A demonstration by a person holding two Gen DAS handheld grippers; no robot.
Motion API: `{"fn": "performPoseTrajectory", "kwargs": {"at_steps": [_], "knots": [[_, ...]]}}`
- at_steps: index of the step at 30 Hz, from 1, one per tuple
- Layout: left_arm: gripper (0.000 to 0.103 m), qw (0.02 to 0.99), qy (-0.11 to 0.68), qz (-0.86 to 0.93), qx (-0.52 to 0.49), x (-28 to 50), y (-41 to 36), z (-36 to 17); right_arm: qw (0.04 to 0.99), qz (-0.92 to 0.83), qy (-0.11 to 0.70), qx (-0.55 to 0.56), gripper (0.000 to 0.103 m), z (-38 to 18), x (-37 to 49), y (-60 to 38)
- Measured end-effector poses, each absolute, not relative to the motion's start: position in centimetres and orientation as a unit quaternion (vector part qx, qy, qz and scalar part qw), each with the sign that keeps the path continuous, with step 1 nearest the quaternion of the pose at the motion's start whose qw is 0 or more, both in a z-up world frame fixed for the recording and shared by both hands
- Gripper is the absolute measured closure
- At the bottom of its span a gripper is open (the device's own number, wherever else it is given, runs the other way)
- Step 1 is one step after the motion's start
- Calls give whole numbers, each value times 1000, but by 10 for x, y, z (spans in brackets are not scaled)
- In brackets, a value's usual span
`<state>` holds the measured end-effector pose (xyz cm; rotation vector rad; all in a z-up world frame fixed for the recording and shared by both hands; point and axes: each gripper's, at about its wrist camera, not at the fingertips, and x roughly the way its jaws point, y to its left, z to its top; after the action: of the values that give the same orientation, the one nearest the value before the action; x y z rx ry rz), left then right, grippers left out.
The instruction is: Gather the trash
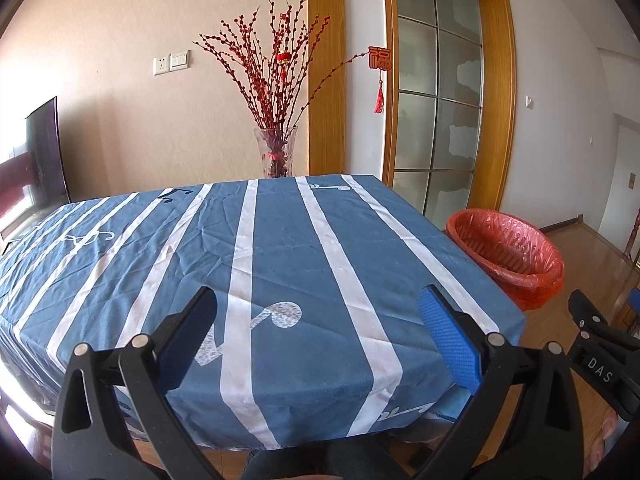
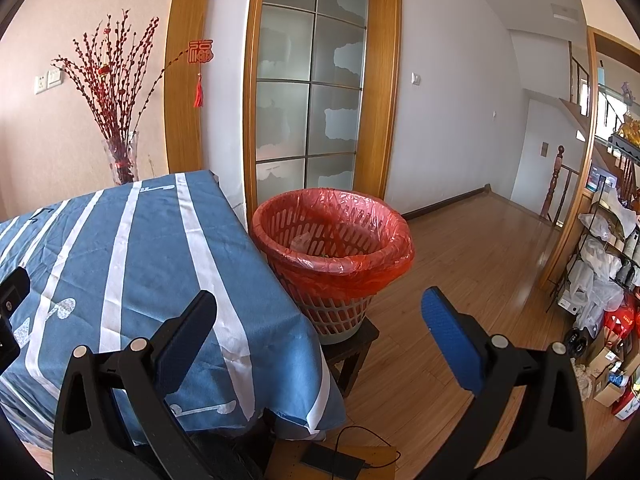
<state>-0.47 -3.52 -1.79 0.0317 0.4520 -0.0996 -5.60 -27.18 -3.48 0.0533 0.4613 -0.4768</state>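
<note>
A red-lined waste basket (image 2: 334, 236) stands on a small dark stool (image 2: 352, 344) just off the table's right edge; pale crumpled trash (image 2: 301, 242) lies inside it. In the left wrist view the same basket (image 1: 506, 252) shows at the right. My left gripper (image 1: 318, 312) hangs open over the near end of the blue striped tablecloth (image 1: 280, 248), nothing between its fingers. My right gripper (image 2: 320, 312) is open too, low in front of the basket and table corner, holding nothing. No loose trash shows on the cloth.
A glass vase of red branches (image 1: 276, 152) stands beyond the table's far edge. A frosted glass door (image 2: 310, 92) is behind the basket. Wooden floor (image 2: 460, 260) stretches right toward a cluttered rack (image 2: 608, 260). A dark screen (image 1: 46, 152) sits at far left.
</note>
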Motion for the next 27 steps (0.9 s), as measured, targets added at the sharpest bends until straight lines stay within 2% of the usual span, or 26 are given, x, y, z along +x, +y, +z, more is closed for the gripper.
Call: {"fn": "performPoseTrajectory", "kwargs": {"at_steps": [27], "knots": [[4,971,230,-53,19,-2,-33,-23,945,-230,231,27,2,-42,-57,-272]]}}
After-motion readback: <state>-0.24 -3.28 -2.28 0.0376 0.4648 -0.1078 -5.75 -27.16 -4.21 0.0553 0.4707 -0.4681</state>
